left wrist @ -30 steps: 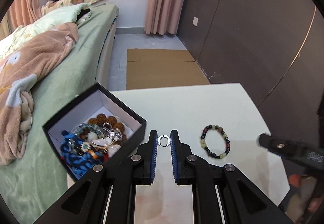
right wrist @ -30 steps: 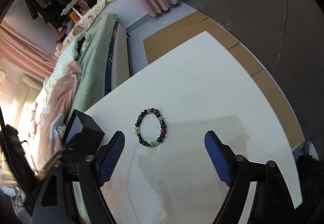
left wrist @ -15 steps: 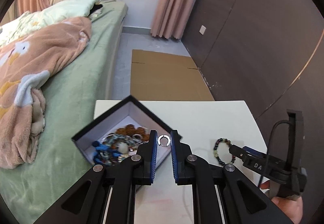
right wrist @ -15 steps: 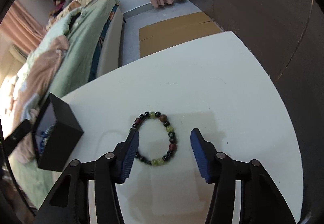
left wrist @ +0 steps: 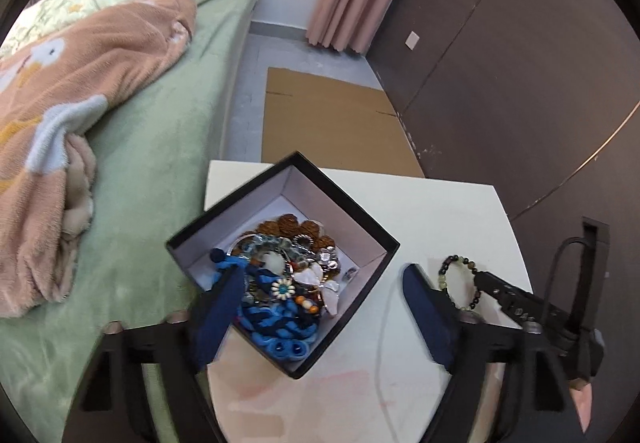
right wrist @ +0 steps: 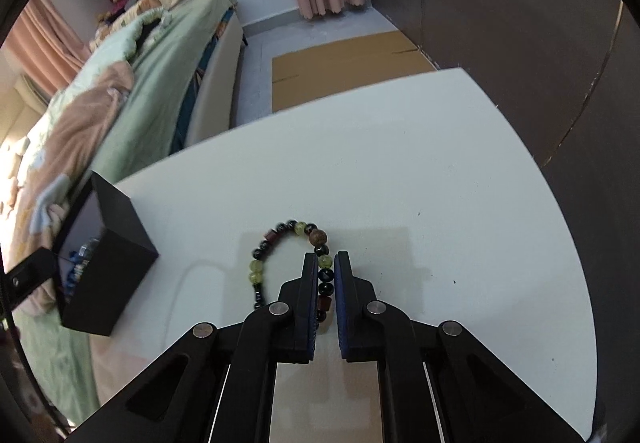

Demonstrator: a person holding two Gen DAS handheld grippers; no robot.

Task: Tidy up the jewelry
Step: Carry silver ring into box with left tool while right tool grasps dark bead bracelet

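Observation:
A black jewelry box [left wrist: 384,243] with a white lining stands on the white table [left wrist: 440,203], full of mixed jewelry [left wrist: 288,275]. My left gripper [left wrist: 324,291] is open above the box and holds nothing. A small silver ring [left wrist: 349,274] lies inside the box near its right wall. A beaded bracelet [right wrist: 296,231] of dark, green and brown beads lies on the table right of the box. My right gripper [right wrist: 326,263] is shut on the bracelet's right side. The box also shows in the right wrist view [right wrist: 108,275].
A bed with a green cover [left wrist: 152,147] and a pink blanket [left wrist: 80,75] runs along the table's left edge. Flat cardboard [left wrist: 332,123] lies on the floor beyond the table. A dark wall [left wrist: 520,63] stands to the right.
My left gripper moved over the box and opened, and the silver ring dropped into the box. My right gripper moved down to the bracelet and closed on its right side.

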